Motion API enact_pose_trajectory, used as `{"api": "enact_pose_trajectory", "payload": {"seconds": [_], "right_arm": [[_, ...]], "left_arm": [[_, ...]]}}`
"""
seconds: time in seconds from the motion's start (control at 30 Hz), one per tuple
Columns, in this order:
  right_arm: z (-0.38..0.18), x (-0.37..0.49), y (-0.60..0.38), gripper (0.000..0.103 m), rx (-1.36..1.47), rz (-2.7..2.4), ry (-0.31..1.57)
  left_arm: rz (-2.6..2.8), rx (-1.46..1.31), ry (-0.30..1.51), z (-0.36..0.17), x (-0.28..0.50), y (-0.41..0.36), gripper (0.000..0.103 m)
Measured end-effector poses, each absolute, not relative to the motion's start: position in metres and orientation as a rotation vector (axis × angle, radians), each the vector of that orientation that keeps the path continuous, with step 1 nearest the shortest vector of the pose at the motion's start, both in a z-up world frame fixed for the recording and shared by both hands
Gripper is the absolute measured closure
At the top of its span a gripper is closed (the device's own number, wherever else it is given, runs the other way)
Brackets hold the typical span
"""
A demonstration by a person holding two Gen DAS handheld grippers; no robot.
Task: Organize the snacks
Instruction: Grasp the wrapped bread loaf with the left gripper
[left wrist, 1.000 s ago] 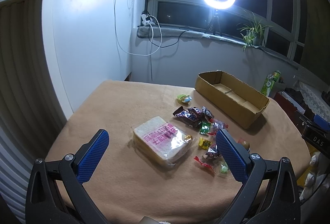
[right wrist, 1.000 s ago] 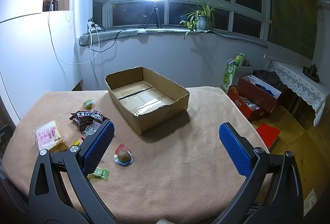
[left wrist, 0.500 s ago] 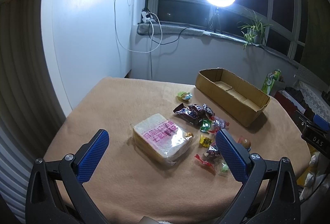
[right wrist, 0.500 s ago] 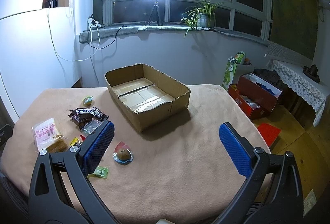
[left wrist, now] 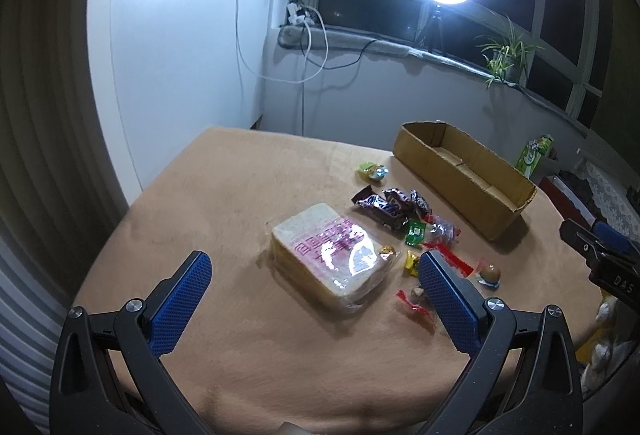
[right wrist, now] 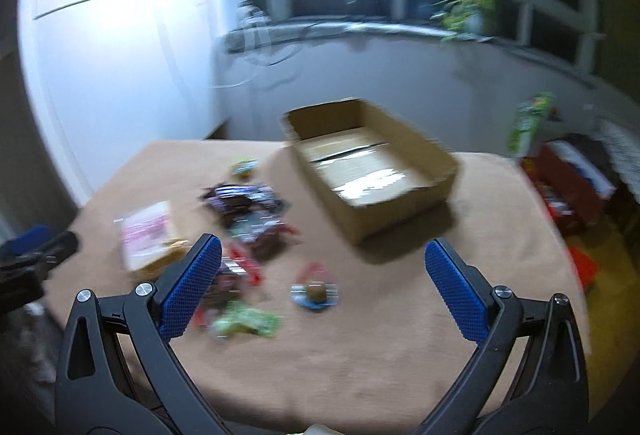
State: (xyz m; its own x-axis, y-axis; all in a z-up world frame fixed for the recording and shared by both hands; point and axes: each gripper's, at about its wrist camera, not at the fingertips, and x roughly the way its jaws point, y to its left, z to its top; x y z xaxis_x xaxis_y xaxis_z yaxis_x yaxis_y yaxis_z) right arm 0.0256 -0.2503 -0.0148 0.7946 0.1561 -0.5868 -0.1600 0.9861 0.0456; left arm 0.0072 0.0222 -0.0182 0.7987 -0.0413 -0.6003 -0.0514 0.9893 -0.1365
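Snacks (left wrist: 400, 231) lie unmoved on the tabletop (left wrist: 240, 195); the right claw (right wrist: 322, 285) has swung left, seemingly closer through blur; both claws, left claw (left wrist: 314, 299) included, stay apart, empty.

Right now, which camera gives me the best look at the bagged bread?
The left wrist view: the bagged bread lies sharp and central, just ahead of the open left gripper, pink print visible. The right wrist view is motion-blurred and shows it only as a pale smear at the left.
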Motion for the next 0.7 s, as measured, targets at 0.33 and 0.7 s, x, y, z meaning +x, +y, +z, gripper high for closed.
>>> {"api": "enact_pose_trajectory", "payload": {"seconds": [0.33,0.7], "right_arm": [[-0.038,0.079,-0.186,0.000,0.031,0.531,0.814],[-0.074,0.149,-0.132,0.016,0.068,0.734,1.092]], "left_arm": [[-0.043,-0.315,0.759,-0.047,0.024,0.045,0.001],[-0.139,-0.477,0.867,-0.078,0.044,0.052,0.021]]}}
